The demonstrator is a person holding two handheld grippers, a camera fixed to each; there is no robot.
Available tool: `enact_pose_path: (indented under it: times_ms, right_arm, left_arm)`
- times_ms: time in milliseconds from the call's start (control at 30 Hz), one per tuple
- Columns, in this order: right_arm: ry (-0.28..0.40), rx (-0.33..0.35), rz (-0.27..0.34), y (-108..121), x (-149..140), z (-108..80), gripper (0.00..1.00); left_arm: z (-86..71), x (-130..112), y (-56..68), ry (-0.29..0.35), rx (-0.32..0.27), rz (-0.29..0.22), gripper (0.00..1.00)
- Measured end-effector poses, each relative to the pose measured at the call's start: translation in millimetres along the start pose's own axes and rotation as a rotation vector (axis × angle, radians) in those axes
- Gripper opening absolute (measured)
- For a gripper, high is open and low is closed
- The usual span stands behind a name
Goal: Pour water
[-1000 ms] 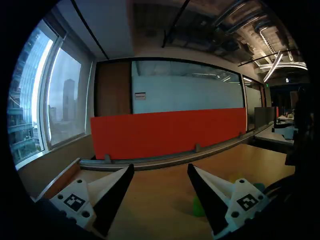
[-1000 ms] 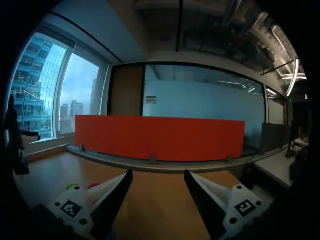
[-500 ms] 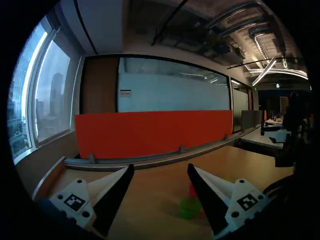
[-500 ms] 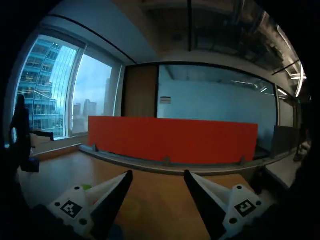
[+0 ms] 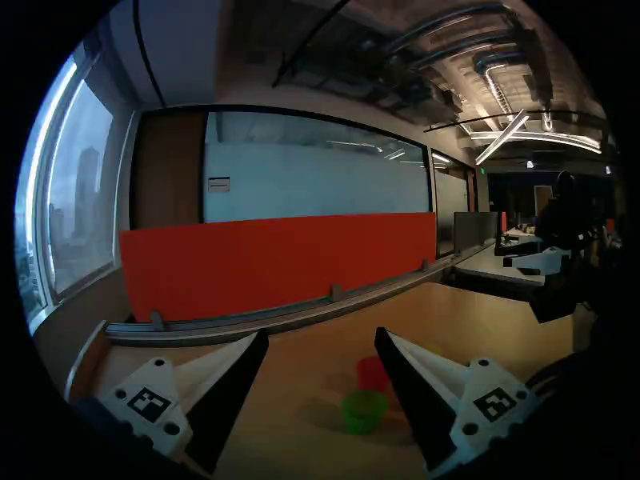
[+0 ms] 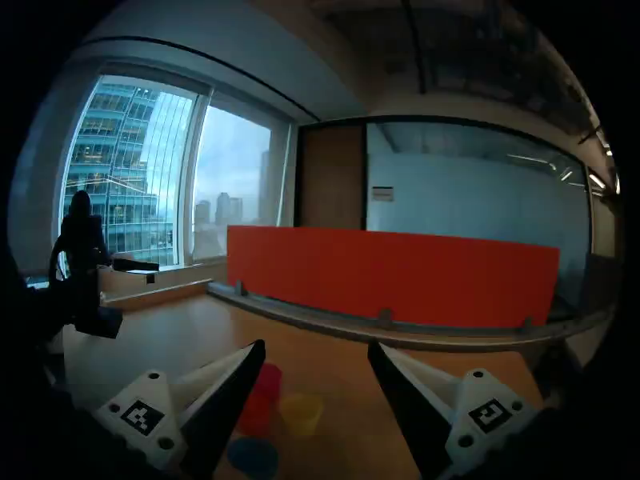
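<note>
Setting: a long wooden table point(image 5: 304, 384) in an office, with an orange divider panel point(image 5: 272, 260) standing along its far edge.

Left claw: the left gripper point(image 5: 320, 332) is released, its two fingers spread wide with nothing between them.

Right claw: the right gripper point(image 6: 314, 346) is likewise released and carries nothing.

Cups, left gripper view: a green cup point(image 5: 364, 410) stands upright on the table at about 5 o'clock. A red cup point(image 5: 373, 372) stands just beside it, toward 12 o'clock.

Cups, right gripper view: the red cup point(image 6: 268, 388) is at 7 o'clock, partly behind a finger. A yellow cup point(image 6: 302, 412) is at 6 o'clock. A blue cup point(image 6: 252, 456) sits lowest, near the bottom edge.

Water: none can be made out; whether any cup is filled cannot be told.

Step in hand: probably the reach toward a cup, with no grasp made yet.

Doing it well: bring the spread fingers down level around one cup's wall, clear of its close neighbours. Close gently so a light cup does not buckle, and keep it upright until it is over the receiving cup.

Writing: a small wall sign point(image 5: 218, 183) at 11 o'clock is too small to read. Each claw bears square black-and-white markers point(image 5: 150, 404), which are patterns, not words. No brand is visible.
</note>
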State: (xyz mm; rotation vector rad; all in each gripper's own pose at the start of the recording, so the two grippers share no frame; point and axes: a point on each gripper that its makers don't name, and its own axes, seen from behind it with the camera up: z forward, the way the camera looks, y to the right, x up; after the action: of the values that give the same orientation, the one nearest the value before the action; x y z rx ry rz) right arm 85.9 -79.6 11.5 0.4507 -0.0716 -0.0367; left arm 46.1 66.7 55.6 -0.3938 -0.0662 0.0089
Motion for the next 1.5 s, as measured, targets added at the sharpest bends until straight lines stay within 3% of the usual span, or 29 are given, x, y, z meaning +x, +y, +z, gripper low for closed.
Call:
enact_pose_path:
  times_ms: [467,867,1500]
  right_arm:
    - [-0.120,0.103,-0.049,-23.9,-45.1,-2.5,0.99]
    - [-0.220,0.173,-0.054,-39.2,-91.5,-9.7,0.99]
    - [-0.372,0.261,-0.047,-61.5,-166.4,-17.5,0.99]
  left_arm:
    - [3.2,-26.6,15.4,-0.034,-0.092,-0.020,0.99]
    - [4.7,-65.1,16.7,-0.103,-0.107,-0.027,0.99]
    - [10.3,-125.6,29.7,-0.210,-0.147,-0.038,0.99]
